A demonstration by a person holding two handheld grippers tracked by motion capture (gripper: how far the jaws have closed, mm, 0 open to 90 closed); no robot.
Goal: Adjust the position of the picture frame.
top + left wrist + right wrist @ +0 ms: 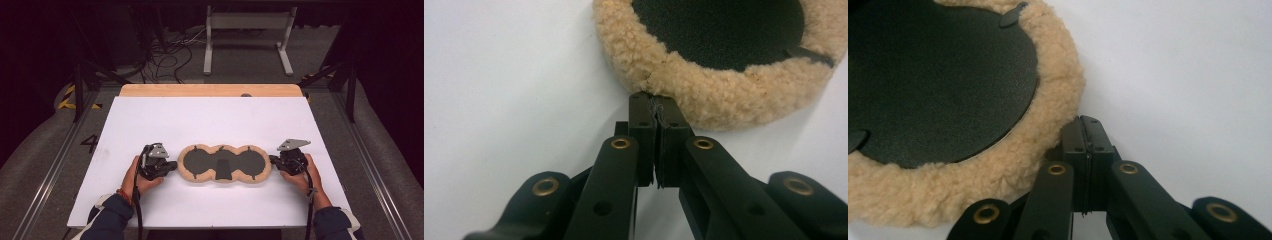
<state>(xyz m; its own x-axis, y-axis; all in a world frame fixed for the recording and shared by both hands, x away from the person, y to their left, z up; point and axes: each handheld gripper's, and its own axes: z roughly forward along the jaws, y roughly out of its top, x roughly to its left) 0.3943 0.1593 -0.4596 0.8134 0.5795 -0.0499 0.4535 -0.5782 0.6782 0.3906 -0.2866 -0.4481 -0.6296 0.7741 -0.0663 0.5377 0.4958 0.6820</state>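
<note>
Fleece edging, tan and shaggy, runs round the three-lobed pad [224, 163] that lies flat on the white worktop [150, 120], its dark inner face up, with a darker patch [223, 169] at the middle lobe. Taking that pad as the landmark: the left gripper [172, 164] sits just off its left end, the right gripper [273, 160] just off its right end, each held level in a hand. In the left gripper view the jaws are closed together, tips against the fleece rim [704, 92] at a small seam; a shred of something dark shows in the slit between them, though whether any fleece is truly pinched I cannot tell. In the right gripper view the jaws are likewise pressed together, tips beside the fleece rim [1058, 100], and they look to hold nothing. The step in hand is probably taking hold of both ends so the pad can be lifted or folded. To do it well, each pair of jaws would likely need to part, slide over the rim until the pads bracket both fleece and dark lining, then close. A bite on the pile alone may slip or pull fibres. Matching the two ends would keep the pad from twisting.
</note>
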